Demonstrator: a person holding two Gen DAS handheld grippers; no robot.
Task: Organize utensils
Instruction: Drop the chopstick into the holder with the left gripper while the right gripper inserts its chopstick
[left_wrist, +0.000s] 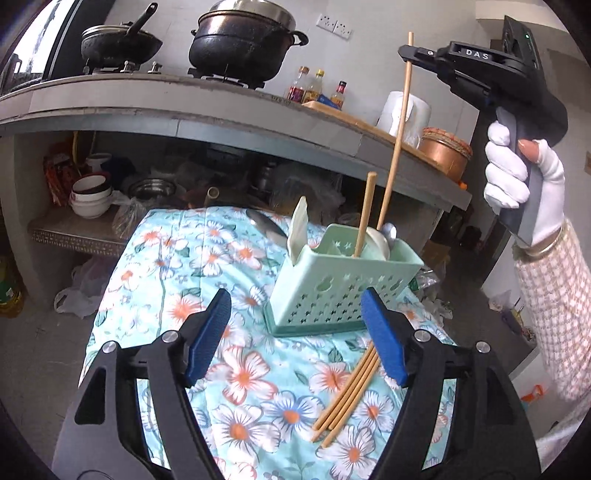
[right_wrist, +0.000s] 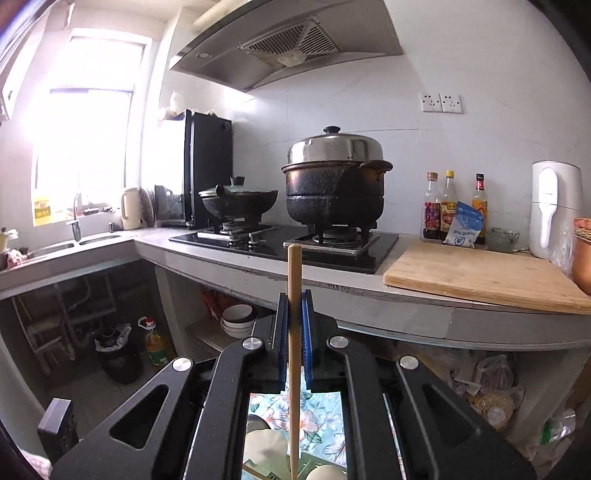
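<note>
Green holder (left_wrist: 343, 291) on the floral-cloth desk (left_wrist: 207, 273) already has one chopstick (left_wrist: 364, 218) and spoons; my right tool (left_wrist: 404, 55) pinches another chopstick (left_wrist: 397, 125) above it; three chopsticks (left_wrist: 347, 398) left by my wide-open, empty left tool (left_wrist: 295, 336).

Left tool (left_wrist: 295, 336) gapes empty, low; right tool (right_wrist: 294, 325) (gloved hand (left_wrist: 517, 184)) is raised, clamped tight.

Grey counter (right_wrist: 369, 295), white tiled wall (right_wrist: 480, 74), bright window (right_wrist: 88, 140), perhaps overexposed.
</note>
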